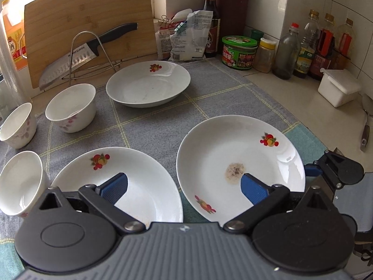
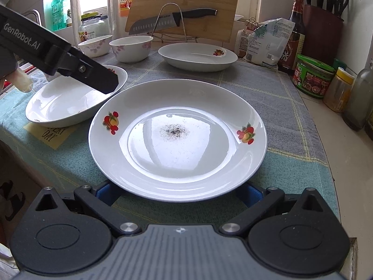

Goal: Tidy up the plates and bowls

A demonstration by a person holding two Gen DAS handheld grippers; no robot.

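Note:
A stained white plate [image 2: 177,140] with fruit prints lies on the grey checked cloth [image 2: 275,93]. My right gripper [image 2: 179,193] is open at its near rim, which hides the blue fingertips. Left of it a second plate [image 1: 130,182] lies under my open, empty left gripper [image 1: 184,190]. A third plate [image 1: 148,84] sits at the back of the cloth. Three floral bowls stand at the left: one [image 1: 72,107] beside the far plate, one [image 1: 17,126] further left, and one [image 1: 19,182] nearest. My right gripper [image 1: 335,170] shows at the stained plate's right rim.
A knife [image 1: 77,58] rests on a wire rack against a bamboo cutting board [image 1: 88,23]. Bottles and jars [image 1: 289,51], a white box [image 1: 338,88] and bags [image 1: 184,37] line the back right. A yellow note [image 2: 51,135] lies near the counter's left edge.

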